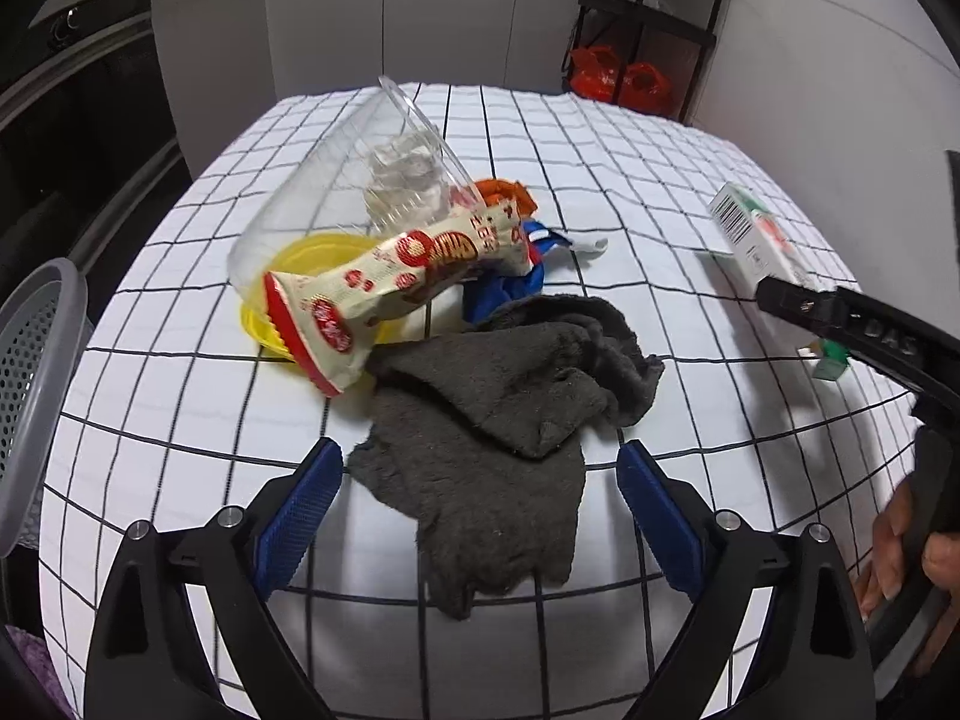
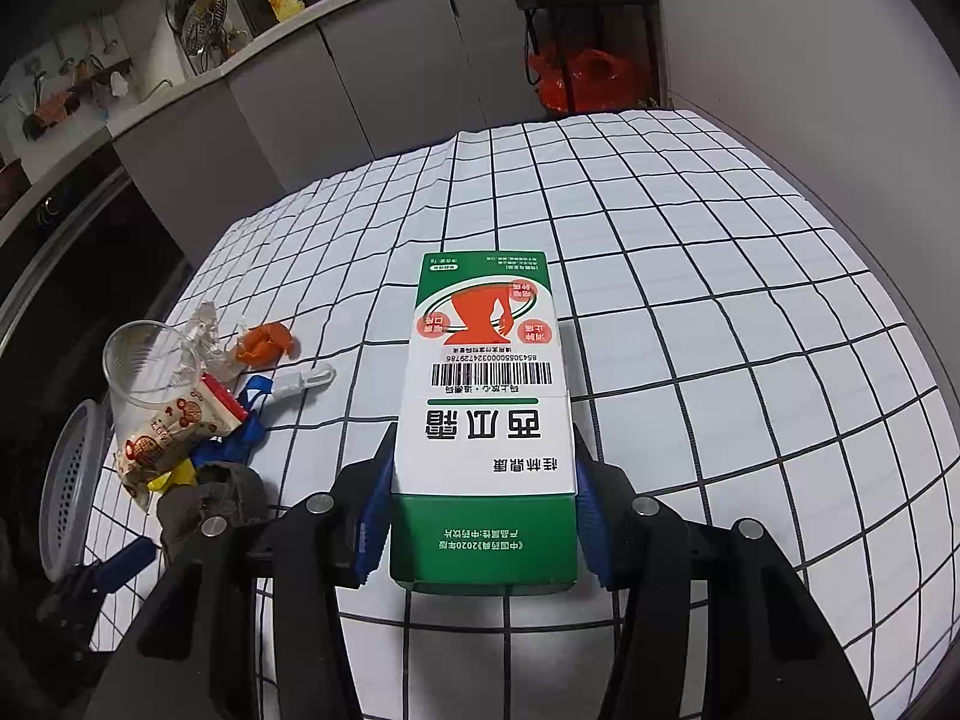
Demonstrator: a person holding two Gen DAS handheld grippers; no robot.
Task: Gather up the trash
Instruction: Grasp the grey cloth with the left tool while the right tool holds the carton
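Basket [image 1: 36, 396] stands at the far left worktop [image 1: 600, 138] edge. Left tongs [image 1: 480, 510] gape wide, empty, over the grey cloth [image 1: 510, 420]. Right tongs [image 2: 480, 522] squeeze the green-white box [image 2: 486, 420]; I would carry it level across the litter.

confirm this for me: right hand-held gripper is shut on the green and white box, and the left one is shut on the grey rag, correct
Not quite. The right hand-held gripper is shut on the box, but the left hand-held gripper is open: in the left wrist view its blue pads stand wide apart on either side of the rag, which lies loose on the table.
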